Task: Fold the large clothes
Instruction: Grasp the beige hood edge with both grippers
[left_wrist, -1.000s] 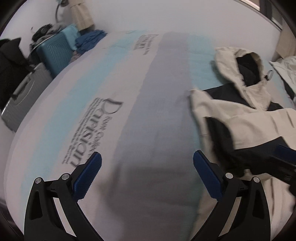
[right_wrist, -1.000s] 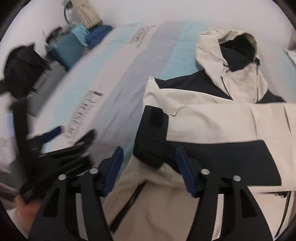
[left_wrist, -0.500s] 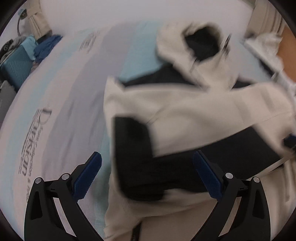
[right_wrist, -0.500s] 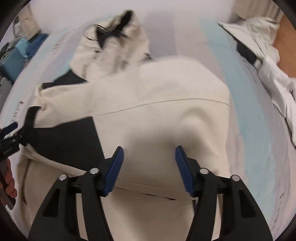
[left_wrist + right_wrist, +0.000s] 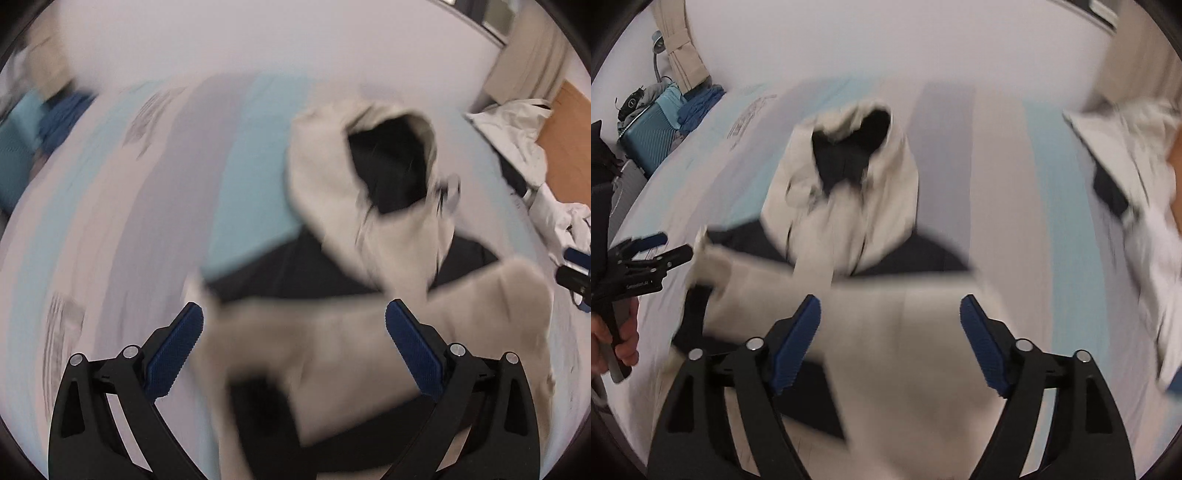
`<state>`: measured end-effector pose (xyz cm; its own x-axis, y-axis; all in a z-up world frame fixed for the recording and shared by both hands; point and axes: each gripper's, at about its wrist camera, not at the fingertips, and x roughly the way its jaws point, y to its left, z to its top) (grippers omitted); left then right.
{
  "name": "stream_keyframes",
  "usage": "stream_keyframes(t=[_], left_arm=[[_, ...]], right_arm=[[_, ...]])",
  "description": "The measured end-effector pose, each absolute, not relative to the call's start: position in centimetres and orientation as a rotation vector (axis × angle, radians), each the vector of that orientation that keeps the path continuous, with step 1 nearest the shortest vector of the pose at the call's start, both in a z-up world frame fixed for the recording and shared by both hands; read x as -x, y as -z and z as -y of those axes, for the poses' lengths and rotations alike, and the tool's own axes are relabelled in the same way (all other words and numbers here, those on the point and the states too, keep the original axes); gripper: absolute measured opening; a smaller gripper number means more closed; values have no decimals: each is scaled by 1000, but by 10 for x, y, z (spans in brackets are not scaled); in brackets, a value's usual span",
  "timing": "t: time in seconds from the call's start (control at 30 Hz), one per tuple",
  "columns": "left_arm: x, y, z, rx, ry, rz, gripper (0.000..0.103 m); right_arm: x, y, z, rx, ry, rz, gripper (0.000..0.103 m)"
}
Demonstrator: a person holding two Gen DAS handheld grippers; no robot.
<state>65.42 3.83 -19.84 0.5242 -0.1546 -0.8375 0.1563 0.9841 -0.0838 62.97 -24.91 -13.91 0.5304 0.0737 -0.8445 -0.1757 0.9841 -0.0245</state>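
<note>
Fingers [image 5: 982,347] opening, seemingly empty, over jacket [image 5: 923,332].

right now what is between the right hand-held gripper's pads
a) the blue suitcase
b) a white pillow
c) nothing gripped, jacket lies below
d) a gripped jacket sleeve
c: the right hand-held gripper has its jaws opening, both pads bare, and the jacket lies flat on the bed beneath them, not pinched.

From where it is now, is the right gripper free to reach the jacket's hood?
Probably yes: the right gripper is opening, nothing between its fingers, and only flat jacket lies before the hood.
</note>
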Motion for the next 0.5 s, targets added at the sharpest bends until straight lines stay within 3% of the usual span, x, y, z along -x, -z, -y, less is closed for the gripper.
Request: stream_keyframes(t=[0.17, 0.5], left_arm=[[-770, 202, -5, 0, 386, -1010, 97], [-864, 243, 29, -84, 369, -1079, 97]], right_arm=[[-739, 137, 225, 131, -234, -991, 77], [-852, 172, 215, 130, -202, -1000, 76]])
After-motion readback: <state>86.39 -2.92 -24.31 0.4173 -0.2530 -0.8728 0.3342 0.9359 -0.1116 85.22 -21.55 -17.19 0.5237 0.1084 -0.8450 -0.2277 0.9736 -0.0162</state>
